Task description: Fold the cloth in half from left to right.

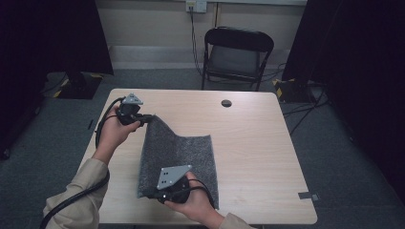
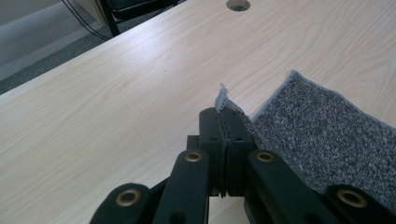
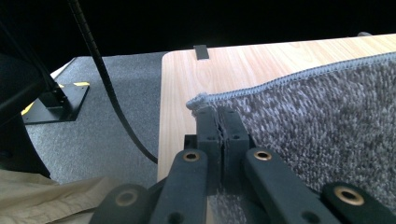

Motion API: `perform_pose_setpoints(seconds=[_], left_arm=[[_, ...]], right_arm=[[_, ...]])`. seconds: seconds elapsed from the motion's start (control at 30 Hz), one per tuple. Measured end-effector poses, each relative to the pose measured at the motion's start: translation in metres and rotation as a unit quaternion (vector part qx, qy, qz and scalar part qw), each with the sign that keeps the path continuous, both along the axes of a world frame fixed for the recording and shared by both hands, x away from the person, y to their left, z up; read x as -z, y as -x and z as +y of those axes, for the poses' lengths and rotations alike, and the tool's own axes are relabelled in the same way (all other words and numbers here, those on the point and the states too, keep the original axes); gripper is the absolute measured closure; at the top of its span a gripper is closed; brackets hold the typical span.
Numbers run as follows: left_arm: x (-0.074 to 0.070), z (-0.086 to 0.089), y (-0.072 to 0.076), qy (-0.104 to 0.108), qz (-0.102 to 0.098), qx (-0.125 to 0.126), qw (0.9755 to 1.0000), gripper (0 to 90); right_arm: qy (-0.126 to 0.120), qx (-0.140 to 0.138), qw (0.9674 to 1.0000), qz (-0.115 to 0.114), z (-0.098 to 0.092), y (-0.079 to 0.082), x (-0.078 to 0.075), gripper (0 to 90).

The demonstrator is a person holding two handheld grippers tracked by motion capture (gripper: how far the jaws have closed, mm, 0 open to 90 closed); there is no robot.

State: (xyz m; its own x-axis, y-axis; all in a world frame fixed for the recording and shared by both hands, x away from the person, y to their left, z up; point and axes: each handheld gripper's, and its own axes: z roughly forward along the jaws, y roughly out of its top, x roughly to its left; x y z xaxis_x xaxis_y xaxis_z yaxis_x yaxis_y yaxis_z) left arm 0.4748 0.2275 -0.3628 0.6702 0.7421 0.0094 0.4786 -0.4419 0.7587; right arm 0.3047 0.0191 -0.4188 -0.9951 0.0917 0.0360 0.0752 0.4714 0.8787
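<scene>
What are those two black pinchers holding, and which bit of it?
Both hold the grey towel by its corners: the left gripper pinches the far left corner, the right gripper the near left corner.

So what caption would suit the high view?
Two hand-held grippers, left and right, pinch a grey towel by its left corners.

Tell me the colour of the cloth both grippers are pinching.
The cloth is speckled dark grey with a lighter grey stitched edge, clearest in the right gripper view.

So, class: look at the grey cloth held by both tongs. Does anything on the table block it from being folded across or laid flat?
Nothing visible does. The left tongs and right tongs are each shut on a corner of the grey cloth, and the table around it is bare wood, apart from a small cable hole beyond the cloth.
</scene>
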Motion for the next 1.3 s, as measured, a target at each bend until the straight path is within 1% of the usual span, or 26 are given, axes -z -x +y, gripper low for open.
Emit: perform_pose_setpoints(seconds=[0.07, 0.1, 0.17, 0.2, 0.23, 0.43, 0.5, 0.6, 0.77, 0.87, 1.13, 1.27, 1.3], left_arm=[[0.003, -0.004, -0.001, 0.003, 0.002, 0.001, 1.0000, 89.1], [0.005, -0.007, -0.002, 0.001, 0.001, 0.002, 1.0000, 89.1], [0.008, -0.011, -0.003, 0.004, 0.007, 0.003, 1.0000, 89.1], [0.010, -0.014, -0.004, 0.003, 0.008, 0.004, 1.0000, 89.1], [0.012, -0.016, -0.005, 0.001, 0.009, 0.005, 0.9999, 89.1], [0.017, -0.032, -0.009, 0.000, 0.010, 0.015, 0.9998, 89.1], [0.018, -0.036, -0.010, -0.002, 0.012, 0.019, 0.9997, 89.0], [0.018, -0.042, -0.012, 0.002, 0.011, 0.022, 0.9997, 89.0], [0.018, -0.050, -0.013, 0.001, 0.009, 0.028, 0.9996, 89.0], [0.019, -0.054, -0.014, 0.004, 0.010, 0.033, 0.9994, 89.0], [0.021, -0.061, -0.016, 0.002, 0.012, 0.036, 0.9993, 88.9], [0.022, -0.067, -0.018, 0.003, 0.012, 0.038, 0.9992, 88.8], [0.023, -0.071, -0.019, 0.003, 0.012, 0.039, 0.9992, 88.8]], right_arm=[[-0.002, 0.003, 1.0000, 0.002, -0.003, 0.000, 0.001, 89.1], [0.000, 0.004, 1.0000, 0.003, -0.006, 0.000, 0.002, 89.0], [0.000, 0.009, 0.9999, 0.006, -0.013, 0.000, 0.004, 89.0], [0.000, 0.009, 0.9999, 0.006, -0.013, 0.000, 0.004, 89.0], [-0.001, 0.013, 0.9999, 0.009, -0.018, 0.000, 0.005, 89.0], [-0.002, 0.020, 0.9997, 0.010, -0.028, 0.000, 0.006, 89.0], [-0.002, 0.023, 0.9997, 0.011, -0.032, -0.001, 0.007, 89.1], [-0.004, 0.027, 0.9996, 0.012, -0.035, -0.001, 0.008, 89.1], [-0.004, 0.028, 0.9995, 0.009, -0.039, 0.000, 0.007, 89.0], [-0.006, 0.031, 0.9994, 0.013, -0.042, 0.000, 0.008, 89.0], [-0.010, 0.037, 0.9992, 0.012, -0.048, -0.001, 0.007, 89.0], [-0.013, 0.041, 0.9990, 0.015, -0.051, -0.002, 0.007, 88.9], [-0.011, 0.042, 0.9990, 0.013, -0.053, -0.001, 0.008, 89.0]])
